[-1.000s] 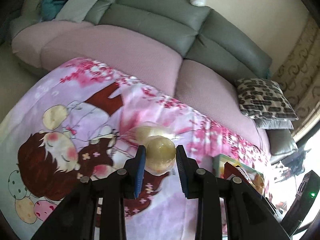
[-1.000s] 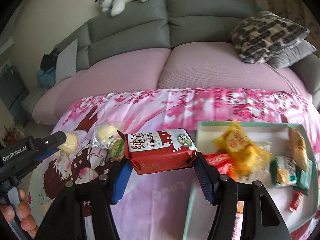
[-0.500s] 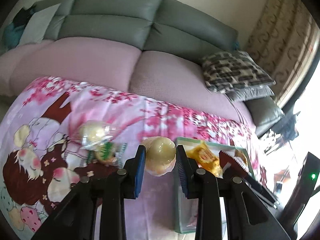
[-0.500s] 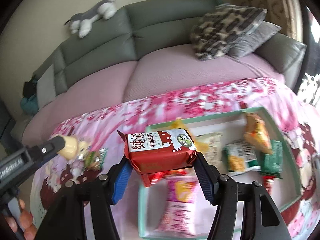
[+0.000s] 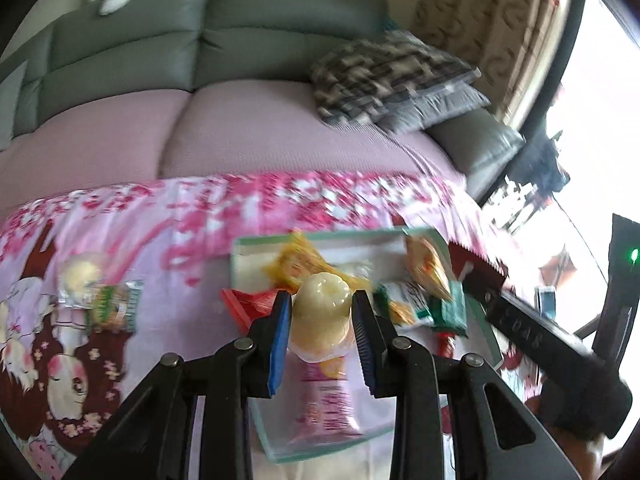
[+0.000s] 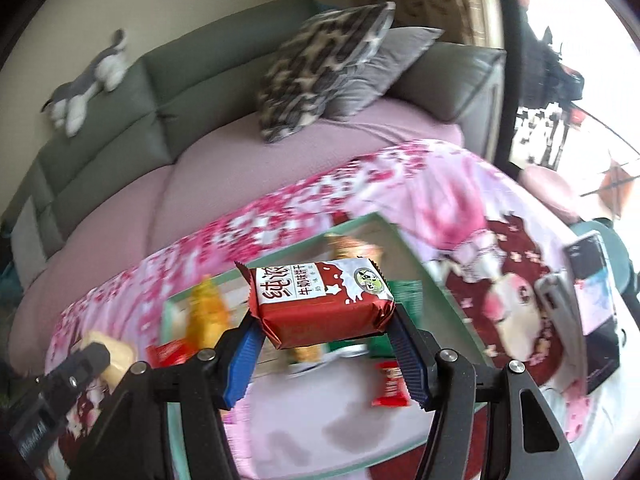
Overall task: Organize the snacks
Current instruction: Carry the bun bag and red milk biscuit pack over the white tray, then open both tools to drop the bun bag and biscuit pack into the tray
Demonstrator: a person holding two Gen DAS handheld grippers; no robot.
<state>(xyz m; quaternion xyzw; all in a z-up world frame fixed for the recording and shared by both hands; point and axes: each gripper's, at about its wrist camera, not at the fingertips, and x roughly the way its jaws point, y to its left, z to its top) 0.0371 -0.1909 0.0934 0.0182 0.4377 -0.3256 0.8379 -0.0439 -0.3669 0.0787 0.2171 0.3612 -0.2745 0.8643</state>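
Both tongs have swung across from the open cloth to above the tray (image 5: 240,264) in the last second. The left tongs (image 5: 322,328) are pinched tight on a pale yellow jelly cup (image 5: 320,316); the right tongs (image 6: 322,344), roughly half open, clamp a red biscuit packet (image 6: 320,300) by its ends. Each snack now hangs over the green-rimmed tray, which already holds several packets, so I'd judge the carry nearly done and the drop next. Two wrapped snacks (image 5: 96,292) remain on the pink cartoon cloth (image 5: 140,208); through the blur I can't say what they are.
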